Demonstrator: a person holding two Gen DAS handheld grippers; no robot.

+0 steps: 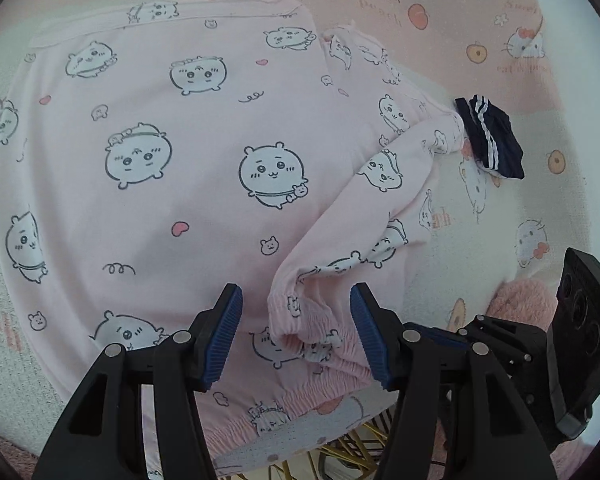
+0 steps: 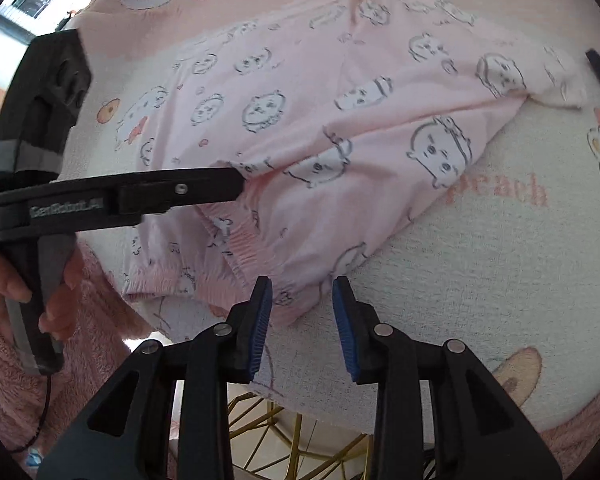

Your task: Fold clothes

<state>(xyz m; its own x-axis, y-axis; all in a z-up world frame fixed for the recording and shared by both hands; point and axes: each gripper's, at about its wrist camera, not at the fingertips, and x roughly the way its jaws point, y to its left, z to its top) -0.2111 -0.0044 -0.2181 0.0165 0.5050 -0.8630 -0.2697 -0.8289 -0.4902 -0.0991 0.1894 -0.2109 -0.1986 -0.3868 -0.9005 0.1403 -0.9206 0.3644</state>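
You worked over a round table covered by a pink-and-white towel [image 1: 500, 60] printed with cats and peaches, gold wire legs [image 2: 284, 432] showing under its near edge. One pink garment [image 1: 172, 168] with cartoon faces lay spread across the cloth, one leg folded diagonally over its right side, the gathered waistband [image 1: 320, 360] at the near edge. One small navy piece with white stripes [image 1: 490, 138] lay just past the folded leg's far end. Your left gripper [image 1: 296, 330] stood wide apart, its pads straddling the bunched waistband without pressing. Your right gripper [image 2: 302, 326] was parted too, its tips at the garment's near corner, clamping nothing. Your left hand [image 2: 12, 292], in a fluffy pink sleeve, held its handle.
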